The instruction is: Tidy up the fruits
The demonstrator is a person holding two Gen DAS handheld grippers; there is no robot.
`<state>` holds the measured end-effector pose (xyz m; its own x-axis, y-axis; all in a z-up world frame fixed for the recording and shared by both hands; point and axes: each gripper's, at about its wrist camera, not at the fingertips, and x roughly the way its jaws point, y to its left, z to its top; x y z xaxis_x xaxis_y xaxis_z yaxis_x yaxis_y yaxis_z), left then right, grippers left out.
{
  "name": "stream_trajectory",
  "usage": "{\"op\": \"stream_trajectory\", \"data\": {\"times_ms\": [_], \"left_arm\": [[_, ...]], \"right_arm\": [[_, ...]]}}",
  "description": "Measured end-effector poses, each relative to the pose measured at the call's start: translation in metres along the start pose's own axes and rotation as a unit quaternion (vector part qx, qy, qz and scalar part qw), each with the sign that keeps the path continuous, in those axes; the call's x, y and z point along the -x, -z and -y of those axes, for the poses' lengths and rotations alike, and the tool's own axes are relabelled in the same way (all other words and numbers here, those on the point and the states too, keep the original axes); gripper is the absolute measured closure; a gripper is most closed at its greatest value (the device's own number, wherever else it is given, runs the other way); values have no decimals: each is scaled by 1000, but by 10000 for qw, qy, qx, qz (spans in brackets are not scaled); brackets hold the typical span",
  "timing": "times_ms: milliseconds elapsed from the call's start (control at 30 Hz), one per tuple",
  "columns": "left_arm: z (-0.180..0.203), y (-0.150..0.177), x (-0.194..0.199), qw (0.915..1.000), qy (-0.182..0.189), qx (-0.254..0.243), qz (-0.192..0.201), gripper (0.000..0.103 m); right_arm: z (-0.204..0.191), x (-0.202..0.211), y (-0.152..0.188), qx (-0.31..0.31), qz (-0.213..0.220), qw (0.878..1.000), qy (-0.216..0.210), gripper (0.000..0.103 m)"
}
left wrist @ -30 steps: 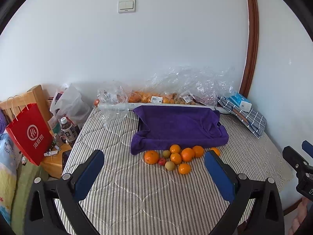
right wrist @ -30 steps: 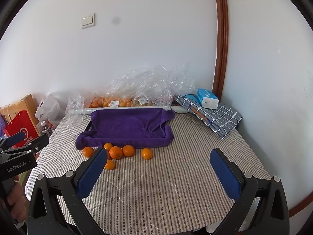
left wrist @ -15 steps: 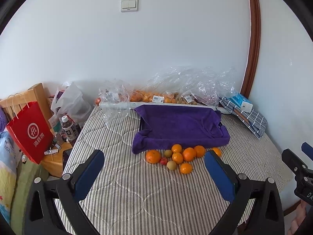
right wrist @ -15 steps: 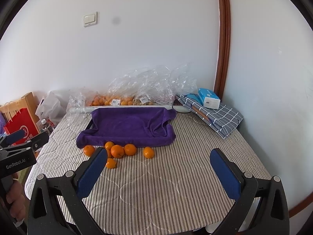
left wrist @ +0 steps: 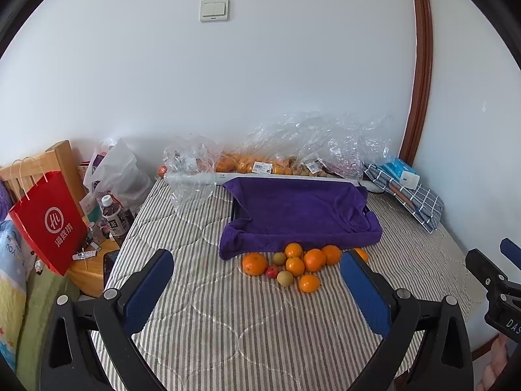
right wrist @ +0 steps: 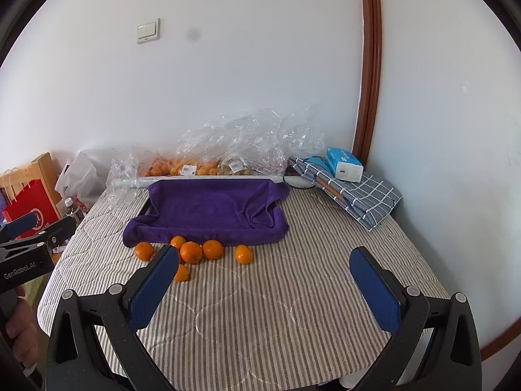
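A: Where's the fruit?

B: Loose on the striped table (left wrist: 234, 325), in a cluster touching the front edge of the purple towel (left wrist: 299, 215). The towel drapes over what looks like a tray; nothing lies on it yet. Behind it, clear bags (left wrist: 312, 143) hold more oranges and some brownish fruit.

A: How will it handle?

B: The biggest orange (left wrist: 254, 263) sits at the cluster's left end: round, firm, fairly heavy, likely to roll. I'd close on it across the middle. The smaller oranges (right wrist: 212, 249) are the same, only lighter. The pale-green fruit (left wrist: 285, 278) and the tiny red one (left wrist: 271, 271) look softer, so squeeze gently; they're wedged between oranges, so a nudge may scatter the neighbours.

A: And the grippers?

B: The left gripper (left wrist: 257, 280) and right gripper (right wrist: 262, 277) both gape wide and carry nothing, held above the near table, short of the fruit.
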<state>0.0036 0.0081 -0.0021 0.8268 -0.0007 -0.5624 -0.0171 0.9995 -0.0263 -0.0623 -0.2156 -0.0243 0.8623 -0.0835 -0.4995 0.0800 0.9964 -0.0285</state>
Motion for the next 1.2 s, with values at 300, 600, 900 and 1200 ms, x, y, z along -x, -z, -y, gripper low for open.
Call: {"op": "stream_trajectory", "data": {"times_ms": [300,600,900,1200], "left_arm": [[-14,7,-43,9998,-40,124,-175,0],[-32,26,-104,9979,-60,372,-526,1],[-50,46,-153,9946,-119,391,-957,5],[-65,61,-182,9899,91,343,-1370,5]], "right_arm": [[-5,-45,6,0,-196,9998,-106,0],[-7,-120,24,159,-668,9975,-173,0],[-9,-189,51,95,-1425,9892,-320,13],[-5,-232,68,70,-1669,9856,-252,28]]}}
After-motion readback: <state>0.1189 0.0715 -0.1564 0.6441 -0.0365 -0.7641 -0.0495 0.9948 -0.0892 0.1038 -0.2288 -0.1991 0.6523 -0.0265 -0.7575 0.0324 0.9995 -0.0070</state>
